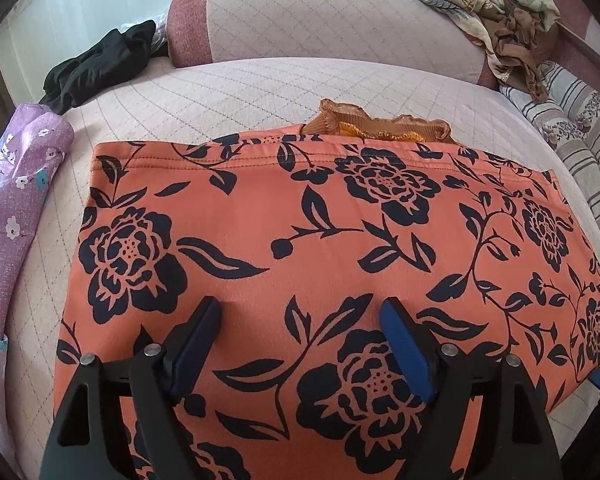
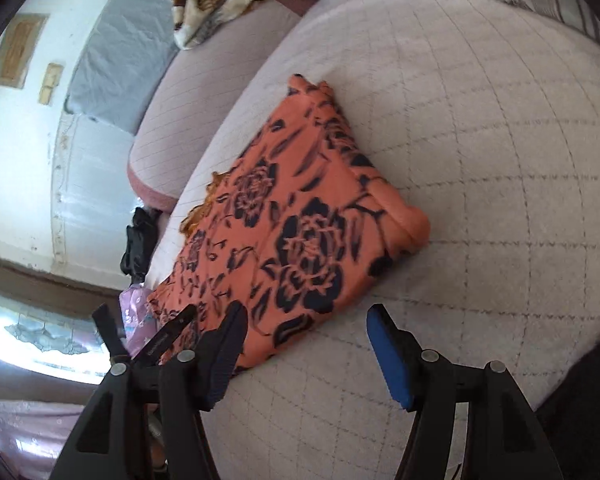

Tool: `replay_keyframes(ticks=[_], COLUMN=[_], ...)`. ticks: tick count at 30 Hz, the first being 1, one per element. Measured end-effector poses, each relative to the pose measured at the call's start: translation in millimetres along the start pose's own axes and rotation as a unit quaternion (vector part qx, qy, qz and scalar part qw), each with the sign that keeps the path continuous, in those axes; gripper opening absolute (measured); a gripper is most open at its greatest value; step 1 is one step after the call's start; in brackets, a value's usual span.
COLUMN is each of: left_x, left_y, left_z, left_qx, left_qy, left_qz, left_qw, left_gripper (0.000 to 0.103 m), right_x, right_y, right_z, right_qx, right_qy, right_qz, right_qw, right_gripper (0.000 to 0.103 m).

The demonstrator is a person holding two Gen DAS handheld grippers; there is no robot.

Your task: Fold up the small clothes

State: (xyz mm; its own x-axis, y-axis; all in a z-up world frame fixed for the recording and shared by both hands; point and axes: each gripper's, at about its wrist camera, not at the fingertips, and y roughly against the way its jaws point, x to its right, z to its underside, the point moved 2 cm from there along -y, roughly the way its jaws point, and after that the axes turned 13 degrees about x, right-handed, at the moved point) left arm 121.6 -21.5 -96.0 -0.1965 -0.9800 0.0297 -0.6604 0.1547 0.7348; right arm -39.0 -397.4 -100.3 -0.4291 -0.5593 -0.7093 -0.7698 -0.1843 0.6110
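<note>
An orange garment with black flower print [image 1: 340,240] lies folded flat on the pink quilted sofa seat [image 1: 240,88]. A pleated brown-orange frill [image 1: 376,122] sticks out from under its far edge. My left gripper [image 1: 300,312] is open and empty, low over the garment's near part. In the right wrist view the same garment [image 2: 300,224] lies ahead and left. My right gripper [image 2: 306,318] is open and empty at its near right corner, over the seat [image 2: 480,160]. The left gripper [image 2: 148,340] shows at the garment's left end.
A purple flowered cloth [image 1: 16,208] lies at the left edge of the seat, a black garment [image 1: 100,64] behind it. A heap of beige and brown clothes [image 1: 500,8] sits on the sofa back at the right. A striped cover [image 1: 580,140] lies right.
</note>
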Motion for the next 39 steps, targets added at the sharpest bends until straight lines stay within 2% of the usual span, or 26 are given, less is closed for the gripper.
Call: replay_keyframes(ticks=[4, 5, 6, 7, 9, 12, 13, 14, 15, 16, 17, 18, 19, 20, 21, 23, 24, 27, 30, 31, 32, 33, 34, 35, 39], left_x=[-2, -1, 0, 0, 0, -6, -6, -5, -2, 2, 5, 5, 3, 2, 2, 3, 3, 4, 4, 4, 3, 2, 2, 2, 1], left_y=[0, 0, 0, 0, 5, 15, 14, 8, 3, 4, 5, 4, 2, 2, 1, 1, 2, 3, 3, 3, 2, 2, 1, 1, -1], left_z=[1, 1, 1, 1, 1, -1, 0, 3, 7, 8, 9, 10, 9, 9, 9, 10, 10, 12, 12, 12, 12, 12, 11, 10, 10], left_qx=[-0.002, -0.002, -0.002, -0.003, -0.009, 0.001, 0.003, -0.005, -0.008, 0.004, 0.012, 0.012, 0.011, 0.012, 0.012, 0.017, 0.019, 0.022, 0.017, 0.016, 0.015, 0.015, 0.015, 0.015, 0.018], left_qy=[0.001, -0.001, -0.003, -0.004, -0.003, 0.024, 0.03, 0.028, 0.011, -0.012, -0.024, -0.023, -0.016, -0.01, -0.01, -0.015, -0.014, -0.012, -0.01, -0.011, -0.011, -0.011, -0.011, -0.011, -0.013], left_qz=[-0.001, -0.004, -0.008, -0.01, -0.011, -0.005, -0.004, -0.007, -0.015, -0.022, -0.025, -0.026, -0.024, -0.023, -0.023, -0.027, -0.027, -0.028, -0.027, -0.027, -0.026, -0.026, -0.025, -0.025, -0.023], left_qw=[1.0, 1.0, 1.0, 0.9999, 0.9999, 0.9997, 0.9995, 0.9996, 0.9998, 0.9997, 0.9993, 0.9993, 0.9995, 0.9996, 0.9996, 0.9994, 0.9993, 0.9993, 0.9994, 0.9995, 0.9995, 0.9995, 0.9995, 0.9995, 0.9995], left_gripper=[0.084, 0.084, 0.084, 0.084, 0.084, 0.084, 0.084, 0.084, 0.085, 0.086, 0.087, 0.088, 0.089, 0.09, 0.09, 0.091, 0.092, 0.092, 0.092, 0.092, 0.092, 0.092, 0.093, 0.093, 0.094], right_x=[16, 14, 14, 19, 18, -2, 3, 16, 34, 50, 52, 48, 42, 38, 36, 31, 27, 10, -14, -21, -23, -27, -32, -32, -13], right_y=[-11, -16, -23, -30, -26, 7, 8, -2, -18, -18, -12, -2, 11, 21, 32, 41, 36, -6, -57, -80, -96, -110, -119, -124, -118], right_z=[-22, -28, -31, -31, -31, -30, -29, -25, -20, -18, -20, -24, -30, -36, -44, -65, -76, -106, -126, -129, -130, -130, -129, -129, -137], right_qx=[0.048, 0.048, 0.041, 0.032, 0.041, 0.083, 0.078, 0.052, 0.009, 0.008, 0.008, 0.013, 0.032, 0.051, 0.071, 0.101, 0.097, 0.05, 0.017, -0.018, -0.04, -0.052, -0.061, -0.061, -0.028], right_qy=[-0.08, -0.079, -0.08, -0.094, -0.093, -0.027, -0.017, -0.018, -0.039, -0.086, -0.102, -0.086, -0.062, -0.047, -0.039, -0.019, -0.008, 0.009, 0.061, 0.074, 0.069, 0.076, 0.112, 0.122, 0.077], right_qz=[-0.015, -0.022, -0.019, -0.02, -0.028, -0.019, -0.008, 0.01, 0.02, -0.014, -0.029, -0.024, -0.018, -0.016, -0.014, -0.013, -0.024, -0.06, -0.046, -0.048, -0.05, -0.048, -0.029, -0.017, 0.013], right_qw=[0.996, 0.995, 0.996, 0.995, 0.994, 0.996, 0.997, 0.998, 0.999, 0.996, 0.994, 0.996, 0.997, 0.997, 0.997, 0.995, 0.995, 0.997, 0.997, 0.996, 0.996, 0.995, 0.991, 0.991, 0.997], right_gripper=[0.064, 0.048, 0.027, 0.011, 0.009, 0.007, 0.007, 0.011, 0.01, 0.011, 0.019, 0.025, 0.04, 0.062, 0.067, 0.068, 0.068, 0.068, 0.067, 0.065, 0.055, 0.037, 0.007, 0.006, 0.007])
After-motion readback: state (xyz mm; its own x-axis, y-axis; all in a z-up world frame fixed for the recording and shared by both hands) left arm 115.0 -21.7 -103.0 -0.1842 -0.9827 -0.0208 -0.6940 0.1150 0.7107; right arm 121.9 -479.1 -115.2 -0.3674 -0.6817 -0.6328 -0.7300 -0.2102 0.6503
